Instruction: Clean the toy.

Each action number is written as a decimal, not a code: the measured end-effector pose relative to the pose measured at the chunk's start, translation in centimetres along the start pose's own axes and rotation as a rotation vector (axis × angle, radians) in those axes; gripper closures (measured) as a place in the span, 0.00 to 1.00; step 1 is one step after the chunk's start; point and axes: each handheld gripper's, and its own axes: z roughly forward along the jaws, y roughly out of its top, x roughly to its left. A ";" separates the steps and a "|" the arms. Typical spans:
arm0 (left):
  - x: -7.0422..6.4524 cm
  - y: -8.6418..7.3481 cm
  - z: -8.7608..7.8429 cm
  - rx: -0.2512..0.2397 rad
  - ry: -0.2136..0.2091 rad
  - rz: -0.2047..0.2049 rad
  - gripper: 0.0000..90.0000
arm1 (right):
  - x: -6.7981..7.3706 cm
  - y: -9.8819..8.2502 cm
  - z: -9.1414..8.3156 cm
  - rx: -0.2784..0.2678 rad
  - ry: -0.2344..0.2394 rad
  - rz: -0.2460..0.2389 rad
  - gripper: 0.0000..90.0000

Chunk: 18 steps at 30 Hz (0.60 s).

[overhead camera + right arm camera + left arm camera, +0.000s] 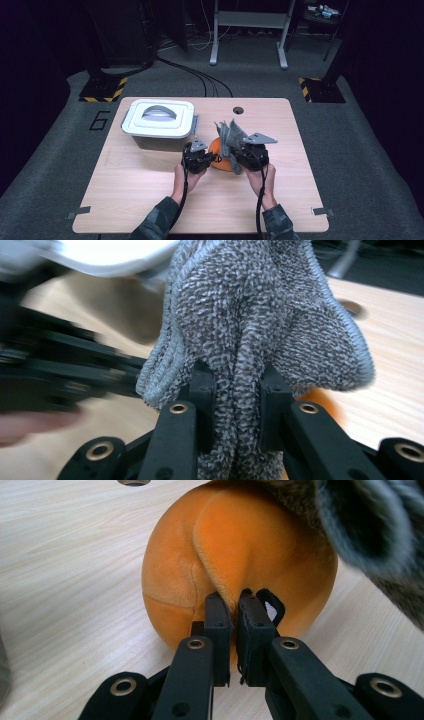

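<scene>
Pinching a fold of the orange plush ball (235, 565), my left claw (233, 625) has its jaws pressed nearly together on the fabric. I see the ball resting on the tabletop (150, 200), just right of the lidded white box (158, 120). My right claw (235, 400) is clamped on a bunched grey cloth (260, 320), which it holds up over the ball.
</scene>
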 end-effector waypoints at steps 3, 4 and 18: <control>0.1 -0.1 -0.1 -0.001 0.001 -0.015 0.94 | 1.3 0.4 1.3 0.037 0.008 -0.039 0.82; 0.3 -0.1 -0.1 -0.001 0.003 -0.010 0.94 | 1.4 0.3 1.9 0.062 -0.018 -0.056 0.82; 0.3 -0.2 -0.2 -0.018 -0.008 -0.013 0.84 | -2.3 -0.9 2.6 0.131 -0.140 -0.038 0.82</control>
